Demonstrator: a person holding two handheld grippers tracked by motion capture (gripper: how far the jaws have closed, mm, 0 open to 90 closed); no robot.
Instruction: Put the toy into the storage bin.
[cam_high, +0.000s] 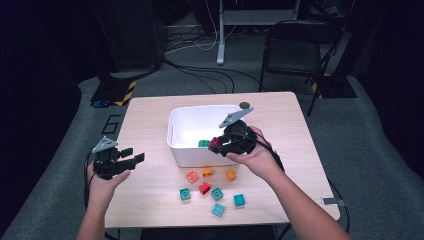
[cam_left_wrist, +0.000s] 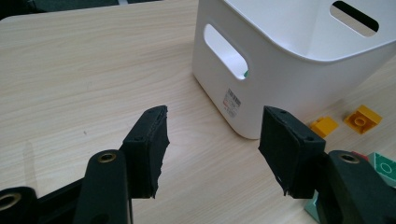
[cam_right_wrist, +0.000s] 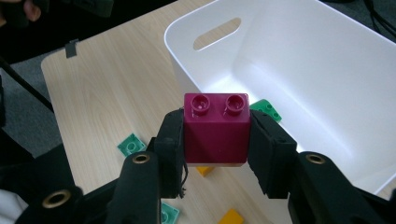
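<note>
Fingers of my right gripper (cam_right_wrist: 215, 149) pinch a magenta brick (cam_right_wrist: 215, 133) by its sides, studs up, over the near rim of the white bin (cam_high: 176, 150). My left gripper (cam_left_wrist: 212, 149), far left on the table (cam_high: 150, 195), stands spread, holding nothing.

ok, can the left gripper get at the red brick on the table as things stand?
Probably yes. The left gripper hangs open and empty over bare table, and the red brick lies uncovered in front of the white bin, though other loose bricks crowd it closely.
</note>
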